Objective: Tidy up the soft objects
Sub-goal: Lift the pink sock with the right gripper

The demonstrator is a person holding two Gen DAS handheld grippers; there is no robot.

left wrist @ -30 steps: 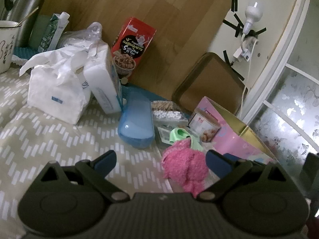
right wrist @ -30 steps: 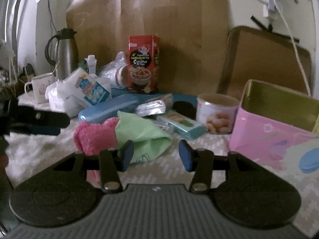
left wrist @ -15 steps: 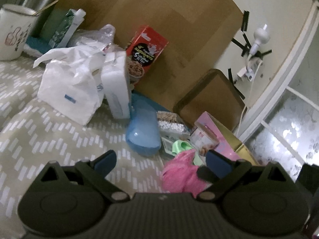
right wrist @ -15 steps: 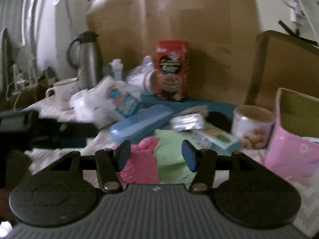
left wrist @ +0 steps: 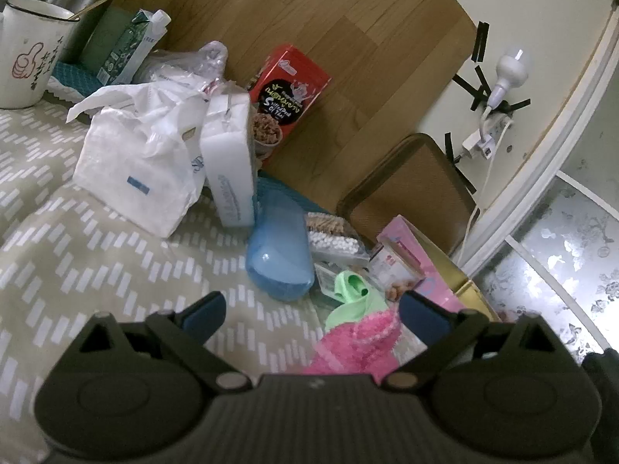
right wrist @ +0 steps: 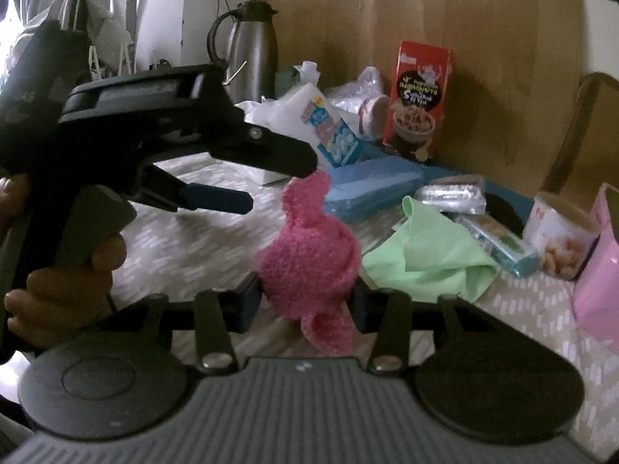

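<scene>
A fuzzy pink sock (right wrist: 309, 263) stands bunched between the fingers of my right gripper (right wrist: 303, 303), whose jaws are closing on it with both pads against its sides. In the left wrist view the pink sock (left wrist: 359, 344) shows low and right of centre. A crumpled green cloth (right wrist: 429, 255) lies just right of the sock on the patterned tablecloth; the green cloth (left wrist: 348, 297) also shows beyond the sock in the left wrist view. My left gripper (left wrist: 313, 311) is open and holds nothing. From the right wrist, the left gripper (right wrist: 278, 181) hangs at the left, its upper finger just over the sock's tip.
A pink tin box (right wrist: 599, 270) stands open at the right, a snack can (right wrist: 561, 236) beside it. A blue case (left wrist: 278, 255), tissue packs (left wrist: 131, 170), a red cereal box (left wrist: 286, 92), a mug (left wrist: 27, 62) and a thermos (right wrist: 251, 54) crowd the back. A hand (right wrist: 69, 278) holds the left gripper.
My right gripper has swung left from over the green cloth to the pink sock, which now sits between its fingers. The left gripper has come close in the right wrist view.
</scene>
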